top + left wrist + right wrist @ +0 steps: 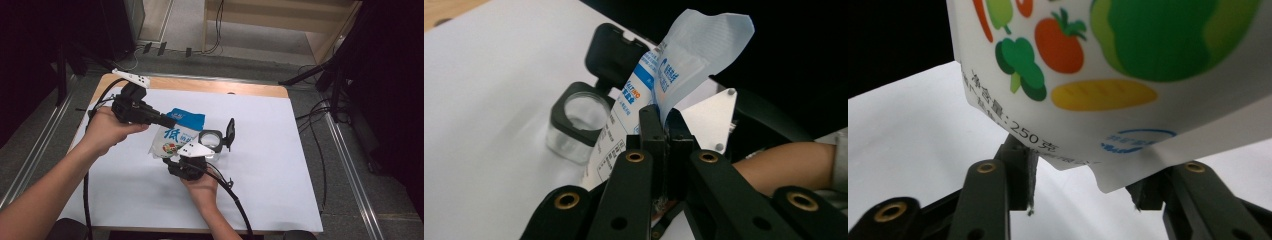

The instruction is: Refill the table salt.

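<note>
Left tool (663,131): jaws fully closed, pinching the top edge of the pouch (684,60) at its blue-printed band. Pouch hangs from this grip, tilted, above the white sheet on the tabletop (280,150). In the high view the left tool (167,121) comes in from the left and meets the pouch (176,135) at its upper blue strip.

Right tool (1080,192): jaws partly apart, one on each side of the pouch's lower corner (1108,170). The left pad looks to be against the film; the right pad sits just beside the corner, and I cannot tell that it presses. So: straddling, grip not confirmed. In the high view the right tool (192,155) lies under the pouch, hand below it.

Step in hand (judgement): pouch is steadied at both ends, seemingly in preparation for opening or pouring toward the small clear jar (211,142), which stands just right of the pouch with its black flip lid (230,134) raised. Nothing seen leaving the pouch.

Next move calls for (judgement): right tool to close firmly on the lower corner, left tool to hold without slipping; the film is thin and slick, so a loose pinch could let it slide. Jar is near, so keep the pouch from knocking it.

Count:
- pouch: one
- jar with hinged lid: one
- tools: two
- hands: two
- white sheet: one
</note>
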The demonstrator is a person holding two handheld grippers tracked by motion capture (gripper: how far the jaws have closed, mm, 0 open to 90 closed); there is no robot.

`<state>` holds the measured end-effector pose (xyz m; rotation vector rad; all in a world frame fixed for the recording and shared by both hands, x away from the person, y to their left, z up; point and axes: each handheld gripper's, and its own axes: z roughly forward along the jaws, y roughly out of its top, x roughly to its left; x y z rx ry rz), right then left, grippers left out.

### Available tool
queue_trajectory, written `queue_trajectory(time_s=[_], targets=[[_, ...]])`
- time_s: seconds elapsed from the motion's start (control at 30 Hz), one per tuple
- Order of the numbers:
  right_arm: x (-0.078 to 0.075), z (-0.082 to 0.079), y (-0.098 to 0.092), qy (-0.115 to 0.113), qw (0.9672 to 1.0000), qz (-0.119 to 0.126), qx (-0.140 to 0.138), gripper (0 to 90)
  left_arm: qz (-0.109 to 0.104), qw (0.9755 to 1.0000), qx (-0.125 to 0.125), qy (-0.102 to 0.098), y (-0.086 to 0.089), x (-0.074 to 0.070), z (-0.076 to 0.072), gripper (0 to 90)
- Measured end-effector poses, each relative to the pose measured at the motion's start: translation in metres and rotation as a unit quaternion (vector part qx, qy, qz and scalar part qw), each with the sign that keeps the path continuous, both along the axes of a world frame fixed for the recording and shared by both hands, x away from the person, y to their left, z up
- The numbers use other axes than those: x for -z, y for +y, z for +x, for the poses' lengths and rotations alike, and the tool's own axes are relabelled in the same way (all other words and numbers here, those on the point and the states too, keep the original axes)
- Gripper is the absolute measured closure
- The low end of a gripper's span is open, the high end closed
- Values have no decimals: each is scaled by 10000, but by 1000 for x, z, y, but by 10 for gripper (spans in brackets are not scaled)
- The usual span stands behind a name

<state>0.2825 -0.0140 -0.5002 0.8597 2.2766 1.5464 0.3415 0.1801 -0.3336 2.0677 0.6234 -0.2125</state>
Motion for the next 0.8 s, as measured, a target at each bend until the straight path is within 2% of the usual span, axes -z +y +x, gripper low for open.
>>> queue_trajectory(time_s=[0.23, 0.37, 0.53, 0.6, 0.67, 0.8], targets=[[0, -1, -2, 169, 9997, 160, -75, 608, -11, 9996, -139, -236, 0, 3, 0, 885], [0, -2, -2, 253, 9994, 199, -104, 614, 148, 9994, -249, -196, -5, 9, 3, 881], [1, -4, -1, 288, 9992, 230, -158, 620, 207, 9992, -306, -177, -13, 9, 5, 900], [1, -4, -2, 354, 9989, 264, -161, 620, 270, 9987, -360, -221, -16, 9, 6, 900], [1, -4, -3, 400, 9987, 290, -143, 616, 276, 9986, -411, -185, -18, 10, 8, 900], [3, -7, -7, 305, 9987, 402, 10, 605, 255, 9980, -558, -156, -17, 10, 10, 900]])
